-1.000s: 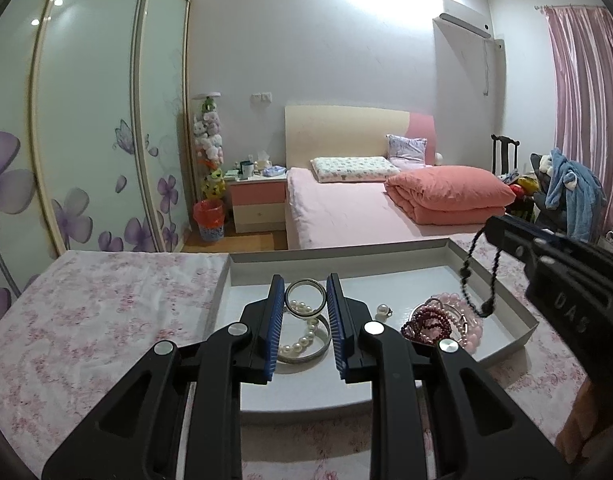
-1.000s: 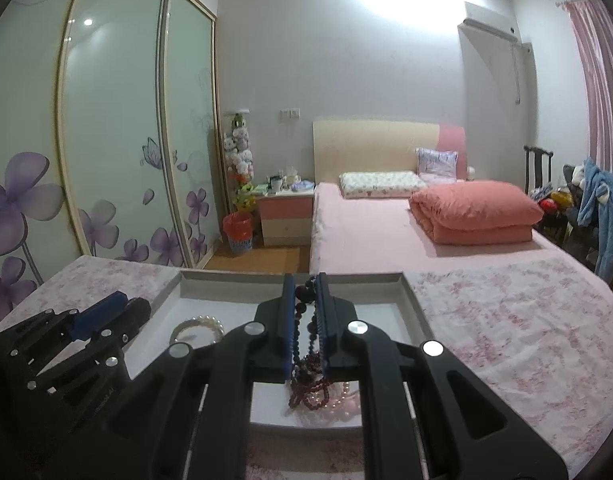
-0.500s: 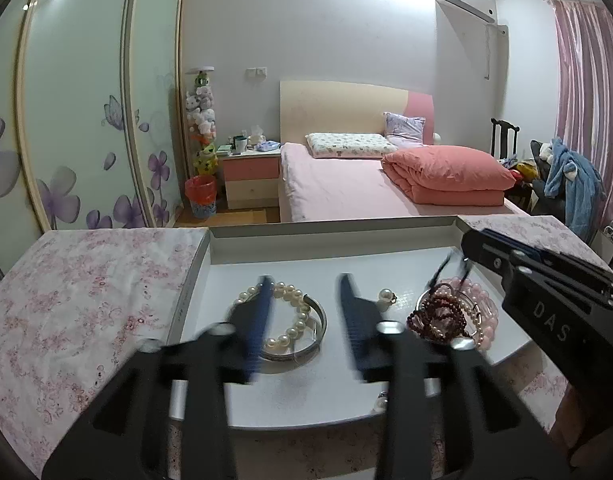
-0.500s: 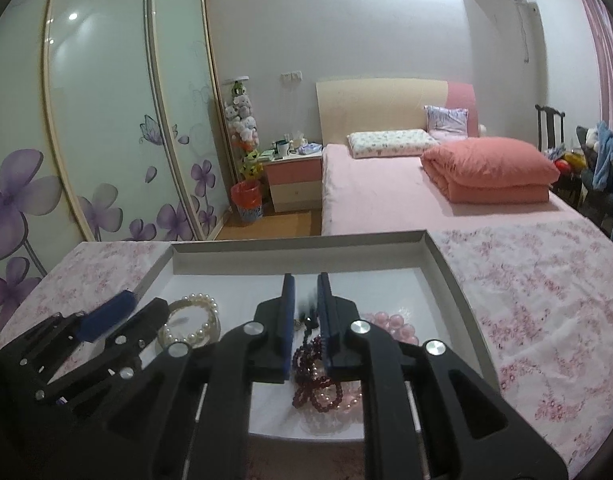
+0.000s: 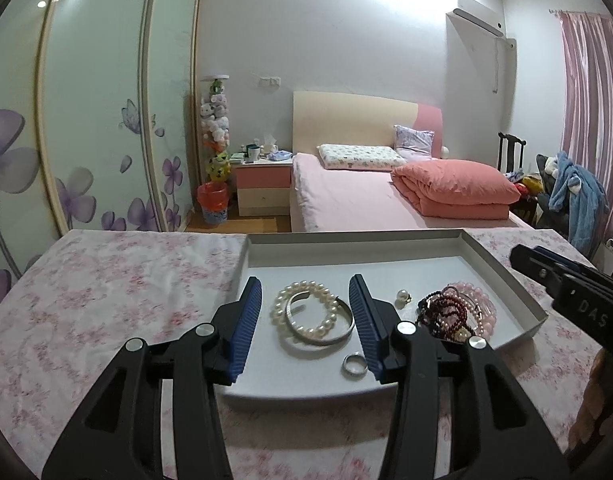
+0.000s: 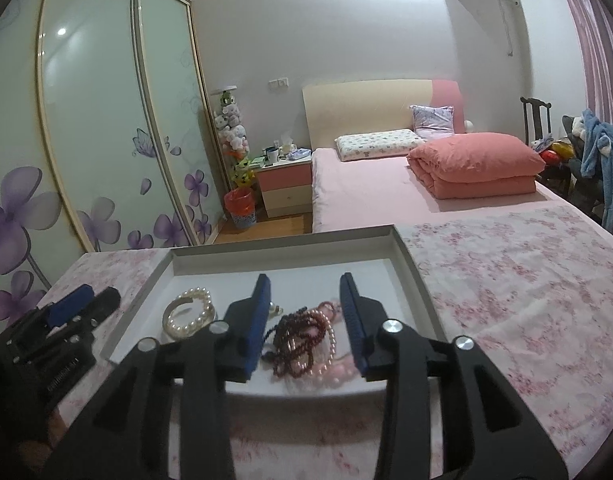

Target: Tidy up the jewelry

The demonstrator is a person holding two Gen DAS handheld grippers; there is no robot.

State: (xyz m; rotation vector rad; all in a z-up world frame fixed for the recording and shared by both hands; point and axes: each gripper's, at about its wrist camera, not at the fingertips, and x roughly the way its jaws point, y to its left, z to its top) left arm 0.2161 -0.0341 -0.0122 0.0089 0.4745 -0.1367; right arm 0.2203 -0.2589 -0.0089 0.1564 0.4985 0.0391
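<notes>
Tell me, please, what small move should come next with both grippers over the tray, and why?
Probably draw both back from the tray. The left gripper stands open around the pearl bracelet, the right gripper has just opened over the dark red beads, and both pieces lie loose inside.

Legible marking: the letters "DAS", in pale print on the black body of the right claw (image 5: 522, 256), seen in the left wrist view. The left claw (image 6: 94, 304) body bears a line of small pale lettering in the right wrist view, too small to read. No other text legible.
</notes>
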